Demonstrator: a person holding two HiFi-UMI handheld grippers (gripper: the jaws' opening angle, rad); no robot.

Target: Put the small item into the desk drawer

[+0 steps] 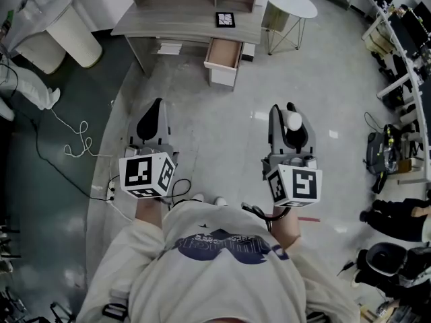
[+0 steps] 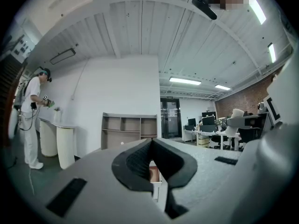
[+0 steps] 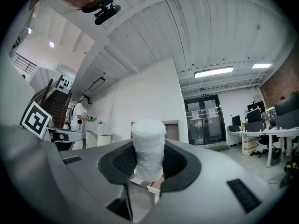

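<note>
Brown-lined desk drawer point(image 1: 223, 53), open

Left gripper point(image 1: 157, 110): out in front of me, held level and pointing forward.
Left jaws: closed tip to tip, nothing pinched between them.
Right gripper point(image 1: 291, 116): level as well, alongside the left one and well apart from it.
Right jaws: clamped on the small white item point(image 3: 148, 148), which stands upright between the pads.
Marker cubes point(image 1: 147, 174): one on the rear of each gripper, facing up at me.
Forearms point(image 1: 149, 210): both reach forward from my chest, roughly parallel.
</note>
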